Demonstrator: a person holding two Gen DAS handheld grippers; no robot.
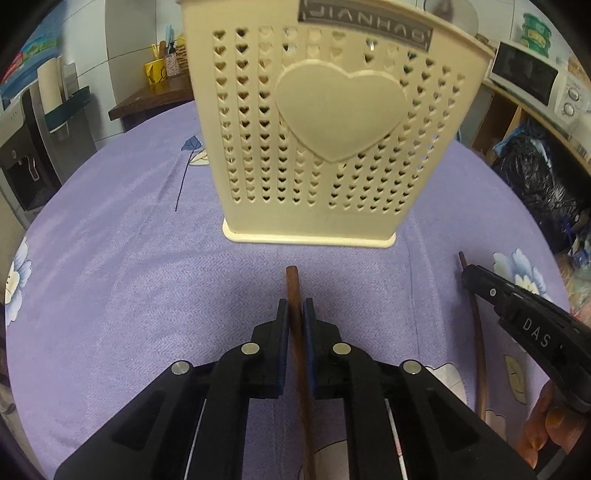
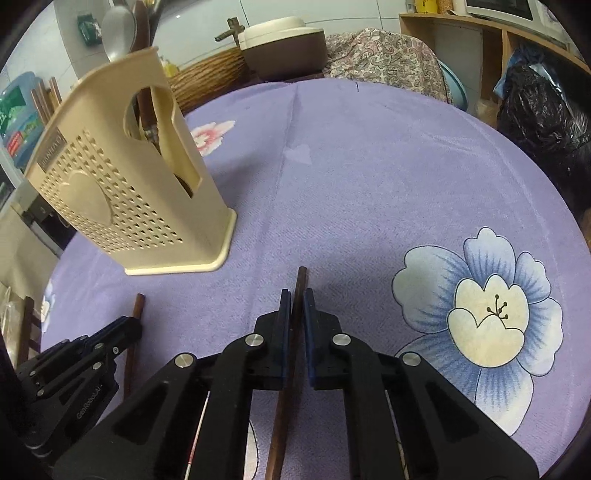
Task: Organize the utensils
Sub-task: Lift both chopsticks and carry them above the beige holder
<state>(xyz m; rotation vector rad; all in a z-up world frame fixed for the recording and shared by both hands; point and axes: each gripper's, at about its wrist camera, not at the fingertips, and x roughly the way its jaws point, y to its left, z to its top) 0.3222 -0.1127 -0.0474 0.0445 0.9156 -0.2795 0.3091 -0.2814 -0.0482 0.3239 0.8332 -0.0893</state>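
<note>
A cream utensil holder [image 1: 325, 122] with heart-shaped holes stands on the purple floral tablecloth [image 1: 110, 280], with a spoon [image 2: 117, 31] and dark handles sticking out of its top. My left gripper [image 1: 295, 306] is shut on a brown wooden chopstick [image 1: 293, 291] that lies on the cloth and points at the holder's base. My right gripper [image 2: 296, 297] is shut on a second brown chopstick [image 2: 301, 280], to the right of the holder [image 2: 122, 192]. Each view shows the other gripper [image 1: 517, 314] [image 2: 88, 354] and its chopstick [image 1: 476, 332] [image 2: 137, 306] at the side.
A microwave [image 1: 532, 77] sits on a wooden shelf at the right, with dark plastic bags [image 1: 535, 177] below it. Beyond the table's far edge are a wicker basket [image 2: 210, 77], a brown pot with a cream lid [image 2: 284, 46] and a patterned cloth [image 2: 388, 59]. A water dispenser [image 1: 22, 155] stands left.
</note>
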